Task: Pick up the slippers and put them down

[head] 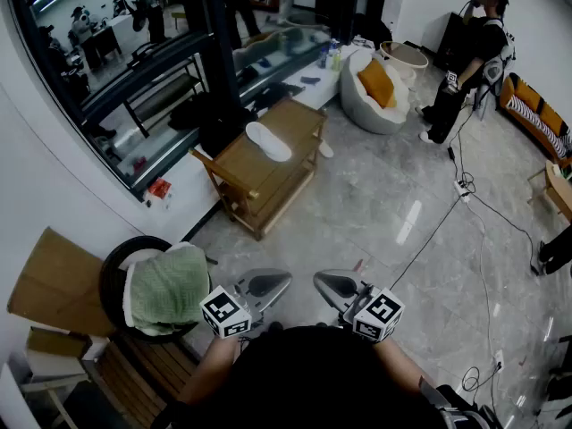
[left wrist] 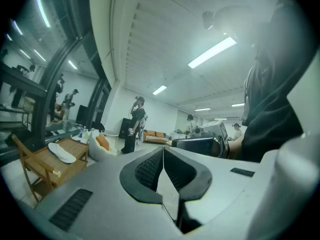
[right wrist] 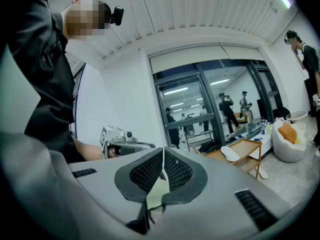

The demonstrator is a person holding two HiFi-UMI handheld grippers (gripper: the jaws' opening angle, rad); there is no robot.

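One white slipper [head: 268,141] lies on top of a low wooden table [head: 299,119] near the glass wall. A second white slipper [head: 325,150] rests on the floor by the table's right leg. Both grippers are held close to my body, far from the table. My left gripper [head: 286,280] is shut with nothing in it, and so is my right gripper [head: 319,280]. In the left gripper view the pads meet at the left gripper [left wrist: 163,161], with the slipper [left wrist: 62,153] on the table far off. The right gripper [right wrist: 163,165] shows shut pads too, and both slippers [right wrist: 230,153] [right wrist: 263,173] beyond.
A white beanbag seat [head: 368,107] with an orange cushion sits beyond the table. A person [head: 465,61] stands at the far right. Cables [head: 447,222] run across the grey floor. At my left are a black round stool with a green towel [head: 168,289] and cardboard [head: 49,280].
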